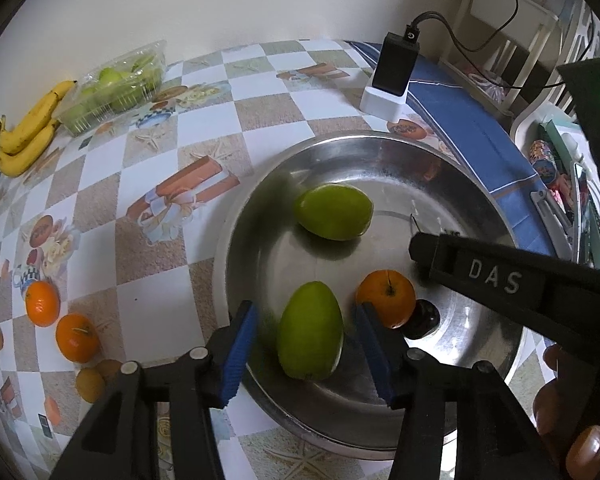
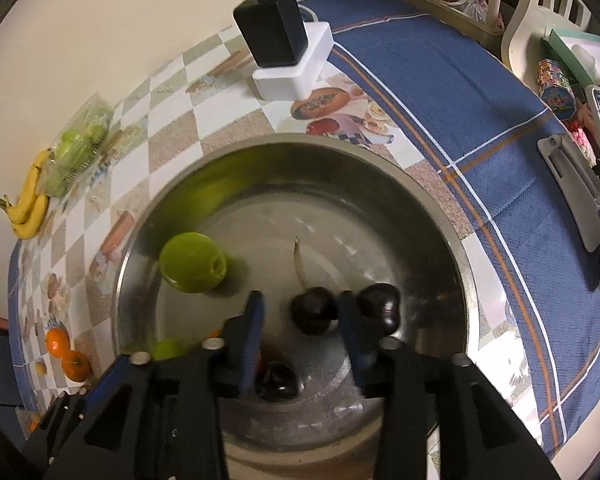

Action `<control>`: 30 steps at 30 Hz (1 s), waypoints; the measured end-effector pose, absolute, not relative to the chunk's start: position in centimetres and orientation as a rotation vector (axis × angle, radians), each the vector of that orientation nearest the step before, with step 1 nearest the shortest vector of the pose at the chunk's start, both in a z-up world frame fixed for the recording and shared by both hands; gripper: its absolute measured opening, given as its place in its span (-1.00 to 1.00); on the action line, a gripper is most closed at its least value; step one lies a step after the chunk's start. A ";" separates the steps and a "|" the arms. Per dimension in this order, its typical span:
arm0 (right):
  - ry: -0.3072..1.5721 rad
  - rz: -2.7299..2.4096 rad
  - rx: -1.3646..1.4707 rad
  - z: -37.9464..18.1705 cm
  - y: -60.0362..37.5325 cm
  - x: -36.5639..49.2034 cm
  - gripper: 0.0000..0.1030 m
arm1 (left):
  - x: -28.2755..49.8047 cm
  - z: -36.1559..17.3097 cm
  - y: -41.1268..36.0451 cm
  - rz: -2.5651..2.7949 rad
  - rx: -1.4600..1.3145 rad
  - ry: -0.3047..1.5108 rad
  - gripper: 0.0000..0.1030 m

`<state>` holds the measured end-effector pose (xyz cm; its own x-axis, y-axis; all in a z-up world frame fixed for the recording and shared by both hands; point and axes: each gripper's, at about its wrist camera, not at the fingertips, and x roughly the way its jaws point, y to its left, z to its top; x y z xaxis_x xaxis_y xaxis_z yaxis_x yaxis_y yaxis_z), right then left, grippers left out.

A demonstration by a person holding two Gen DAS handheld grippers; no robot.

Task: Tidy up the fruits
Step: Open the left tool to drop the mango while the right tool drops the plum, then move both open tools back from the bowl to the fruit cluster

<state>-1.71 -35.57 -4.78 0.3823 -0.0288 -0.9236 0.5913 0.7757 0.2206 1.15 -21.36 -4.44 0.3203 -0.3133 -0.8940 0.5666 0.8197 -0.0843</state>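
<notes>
The left gripper [image 1: 306, 350] stands open around a green fruit [image 1: 311, 332] low in the metal bowl [image 1: 480, 200], the right gripper [image 2: 302, 334] open around a dark fruit [image 2: 314, 310].

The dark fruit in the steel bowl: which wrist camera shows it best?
The right wrist view: one dark fruit sits unobstructed in the steel bowl. The left wrist view shows only a sliver of a dark fruit behind the orange.

A steel bowl [image 1: 480, 200] holds two green fruits [image 1: 311, 332], one orange [image 1: 386, 298] and dark cherries [image 2: 314, 310]. Two more oranges [image 1: 77, 337] are lying loose on the worktop [image 1: 228, 92], while bananas [image 1: 28, 132] and a clear box of green fruit [image 1: 116, 88] are set by the wall.
</notes>
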 end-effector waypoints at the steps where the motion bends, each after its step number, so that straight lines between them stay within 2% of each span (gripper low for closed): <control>1: 1.117 -0.427 0.577 -4.5 -35.5 -1.7 -0.11 | 1.2 -4.3 -21.3 -0.586 0.260 1.102 0.10; 7: 1.082 -0.433 0.554 -3.4 -35.6 -2.0 -0.04 | 1.3 -3.1 -20.8 -0.586 0.224 1.080 0.21; 16: 1.050 -0.425 0.528 -2.3 -35.2 -2.2 -0.04 | 2.3 -2.0 -18.8 -0.453 0.208 1.079 0.21; 30: 1.059 -0.368 0.460 -1.9 -32.5 -1.7 -0.04 | 5.4 -1.7 -12.3 -0.240 0.030 1.120 0.21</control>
<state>-1.72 -32.49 -1.93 0.4446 -0.0689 -0.8931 0.4998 0.8465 0.1834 5.36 -12.34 -1.68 0.4126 -0.1761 -0.8937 0.2060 0.9738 -0.0967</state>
